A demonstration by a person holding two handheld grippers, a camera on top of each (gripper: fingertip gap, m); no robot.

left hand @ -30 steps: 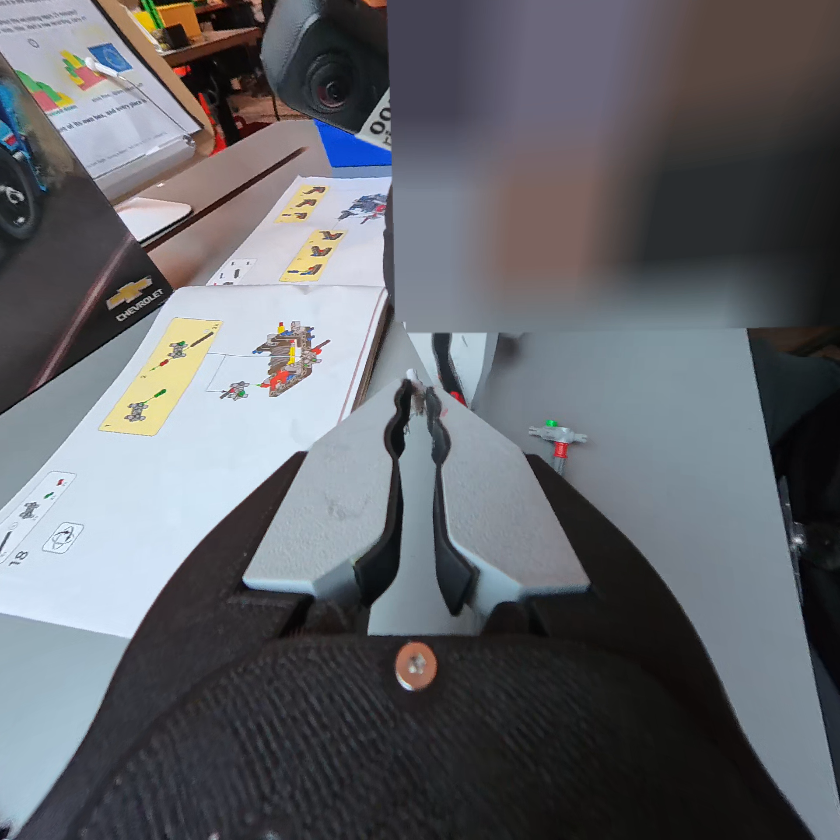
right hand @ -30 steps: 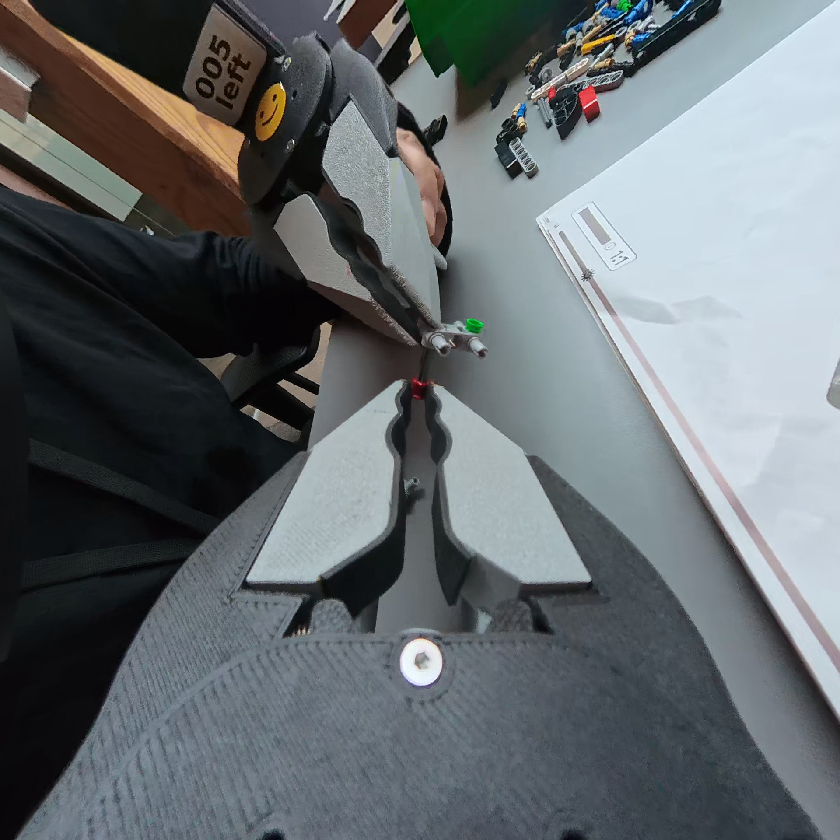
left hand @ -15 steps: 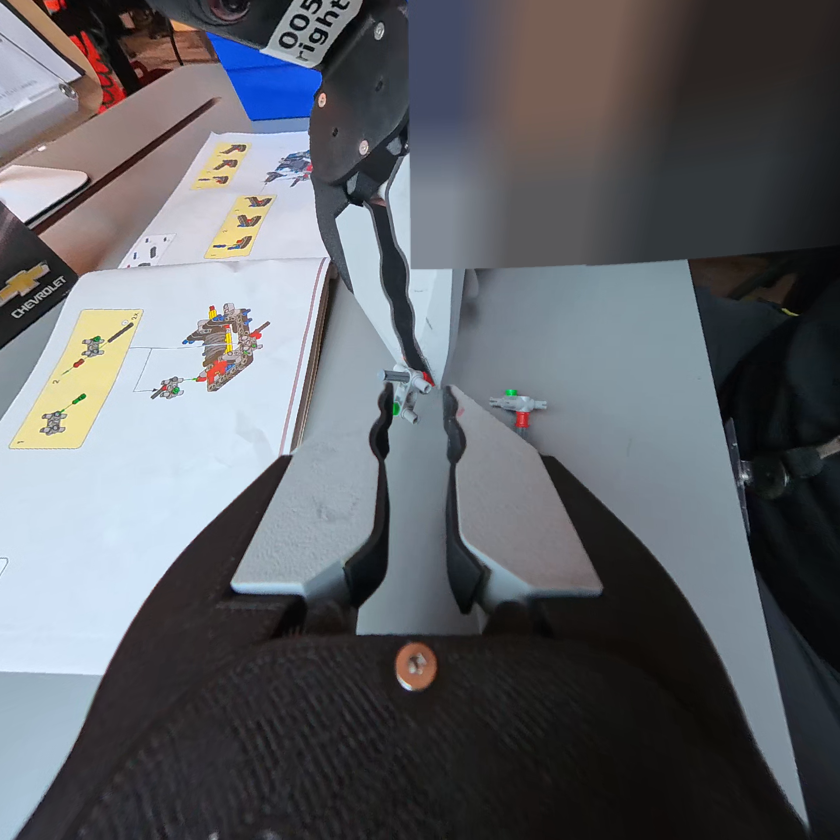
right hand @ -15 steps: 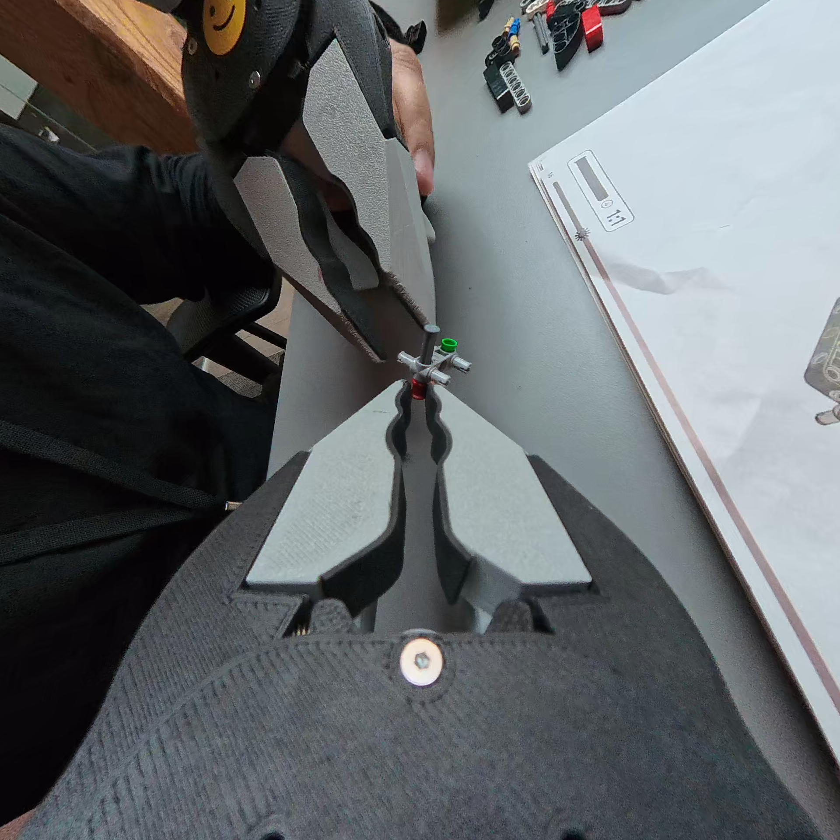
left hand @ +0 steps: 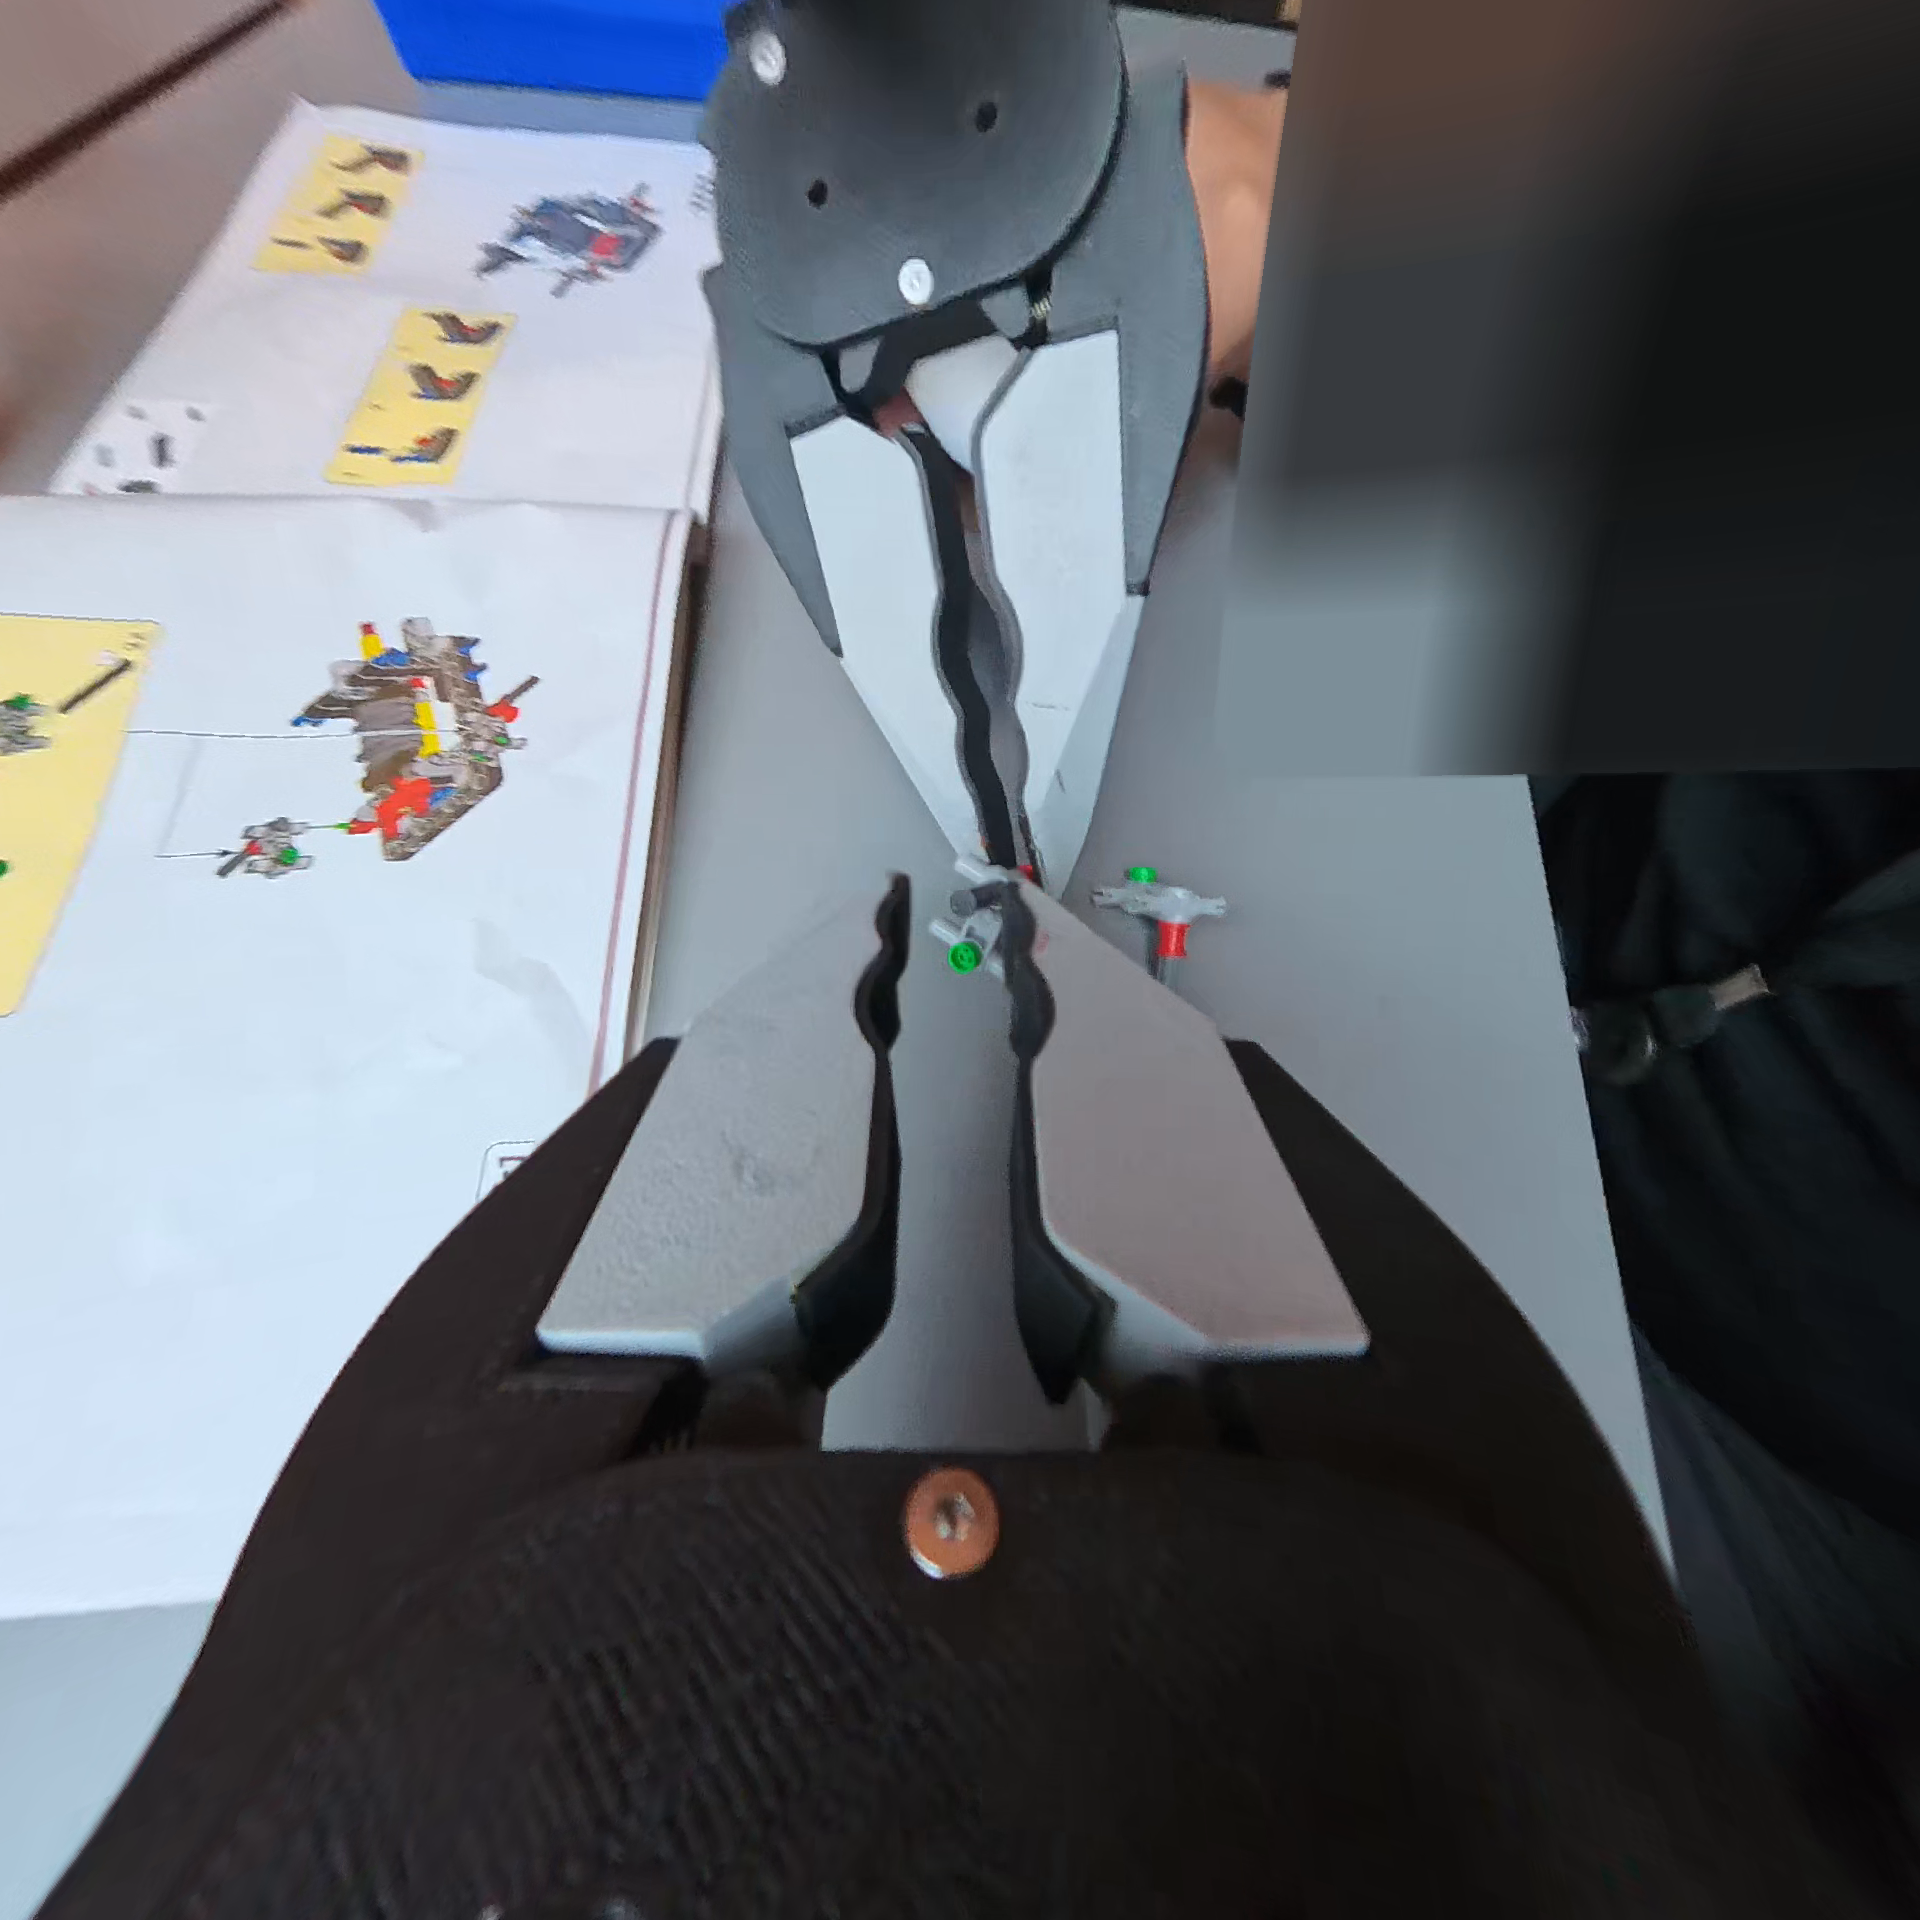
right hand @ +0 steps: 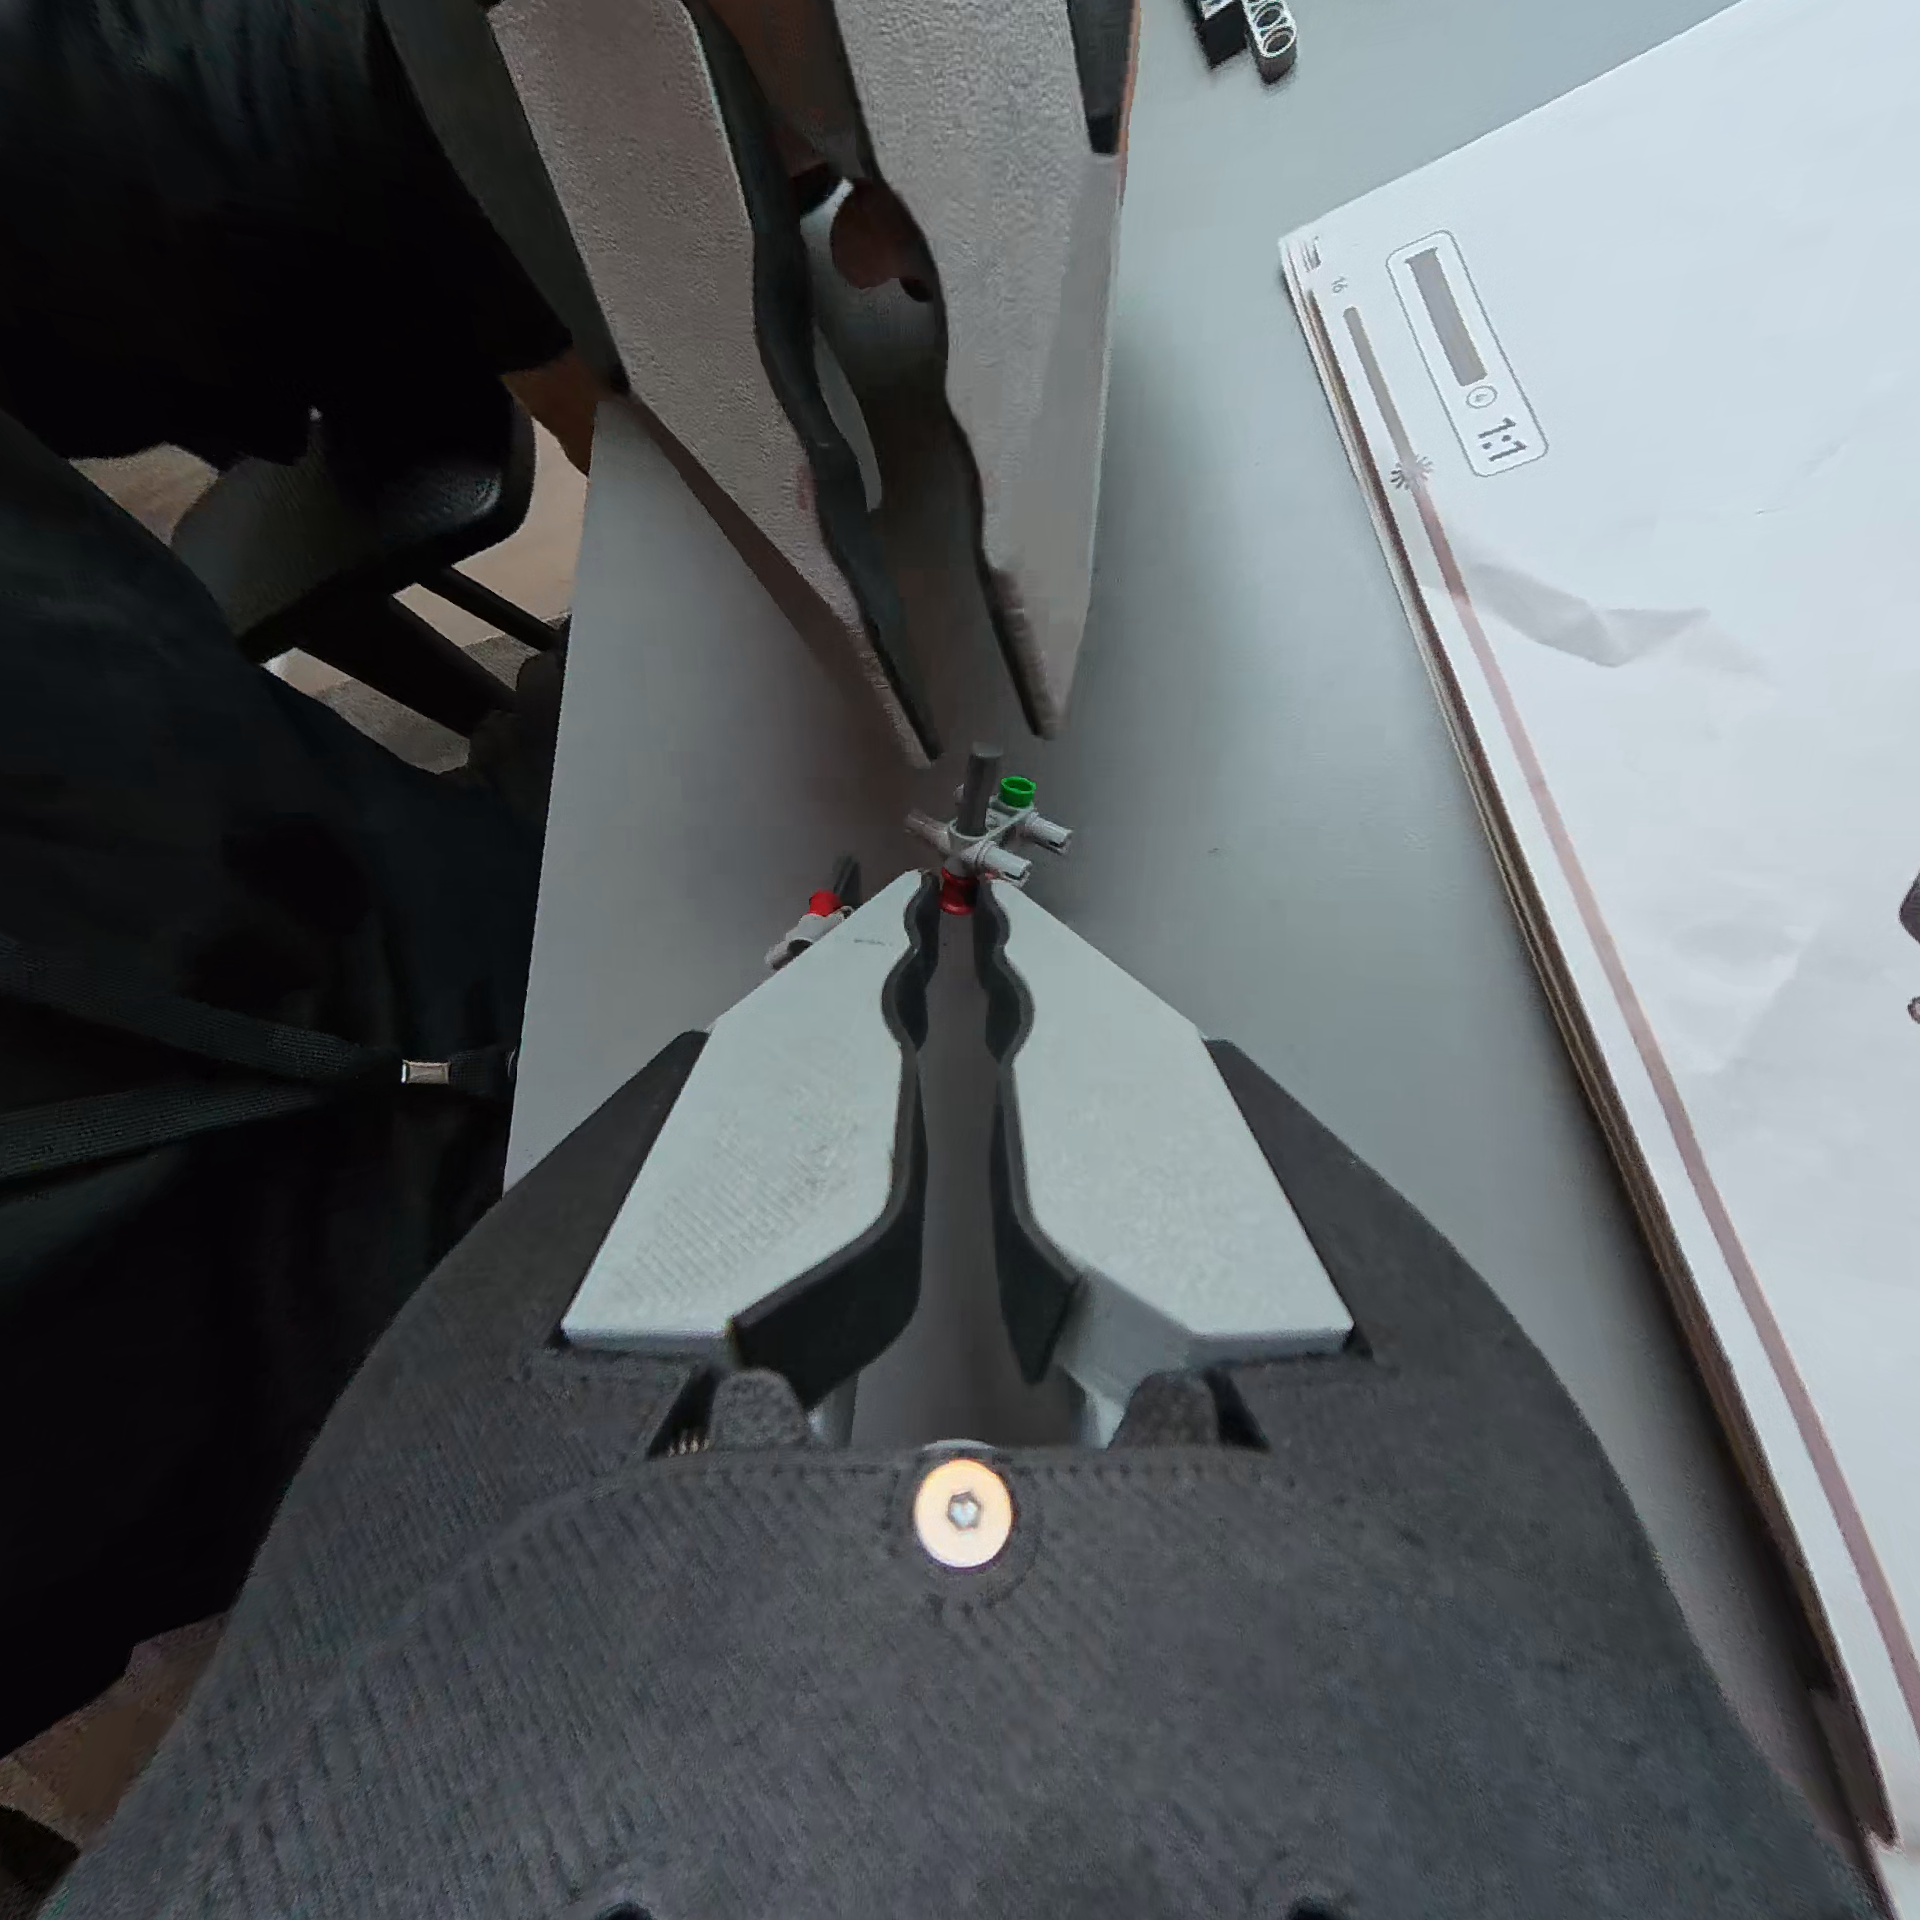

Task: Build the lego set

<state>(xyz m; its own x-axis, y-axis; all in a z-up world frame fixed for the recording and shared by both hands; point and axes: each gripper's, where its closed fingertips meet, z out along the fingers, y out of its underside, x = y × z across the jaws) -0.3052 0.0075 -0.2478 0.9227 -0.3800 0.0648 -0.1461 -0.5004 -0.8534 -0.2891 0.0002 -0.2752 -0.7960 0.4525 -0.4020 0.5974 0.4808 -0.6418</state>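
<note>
Right hand-held gripper [right hand: 951,896]: grey textured plastic fingers with wavy black pads, black ribbed body; tips clamped on the red bush at one end of a small lego assembly [right hand: 982,826]. Assembly: light-grey cross-shaped connector, dark-grey axle standing through it, one green pin at the side; held just above the table [right hand: 1195,727].

Left hand-held gripper [left hand: 951,914]: same build; fingers apart, tips flanking the held assembly's free end, gripping nothing.

Second lego assembly [left hand: 1158,909]: grey cross connector, green pin, red bush; lies on the table just beside the gripper tips.

Table: smooth, matt grey.

Instruction booklets [left hand: 312,935]: white paper, open flat, yellow panels with coloured diagrams.

Containers: a blue box edge [left hand: 561,42] at the far side; contents not visible.
</note>
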